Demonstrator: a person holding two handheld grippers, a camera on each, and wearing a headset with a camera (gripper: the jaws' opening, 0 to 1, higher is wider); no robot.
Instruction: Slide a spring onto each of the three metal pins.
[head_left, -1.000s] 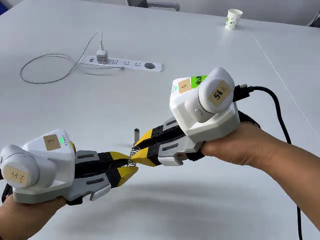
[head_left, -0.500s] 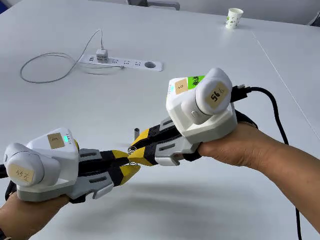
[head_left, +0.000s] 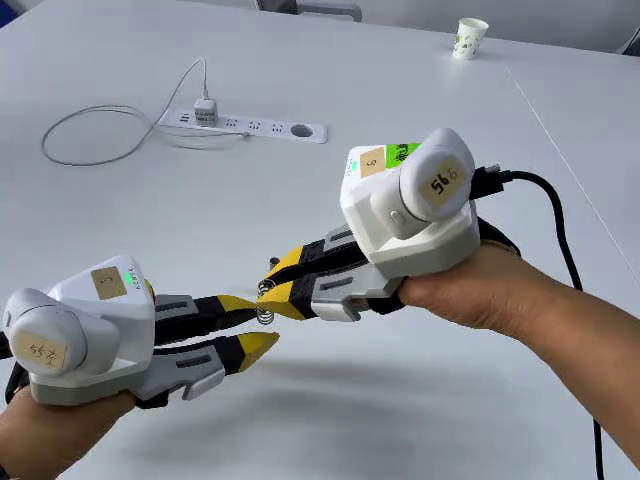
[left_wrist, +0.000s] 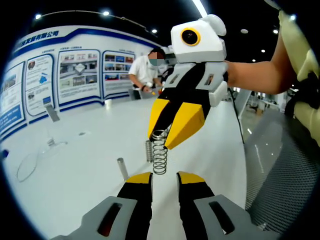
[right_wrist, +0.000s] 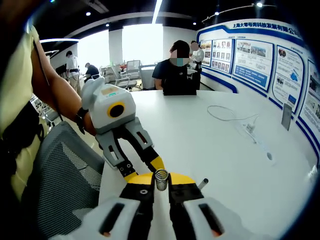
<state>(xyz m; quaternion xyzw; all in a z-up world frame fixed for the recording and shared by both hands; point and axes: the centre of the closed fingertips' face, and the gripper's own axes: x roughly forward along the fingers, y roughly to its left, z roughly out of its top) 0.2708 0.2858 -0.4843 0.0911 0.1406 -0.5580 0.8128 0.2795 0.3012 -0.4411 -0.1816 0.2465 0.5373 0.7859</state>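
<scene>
My right gripper (head_left: 270, 290) is clamped on one end of a coil spring (left_wrist: 159, 152), and the rest of the coil juts free above the white table (head_left: 400, 90). My left gripper (head_left: 262, 327) sits just below the spring, jaws parted and empty. A bare metal pin (left_wrist: 122, 168) stands on the table near the spring's free end. I judge the step in hand to be threading this spring. Next, its free end must line up over the pin's tip and slide down. A second upright (left_wrist: 148, 150) behind may be a pin already carrying a spring, but it is too blurred to tell. How deep the coil sits between my jaws is hidden.
</scene>
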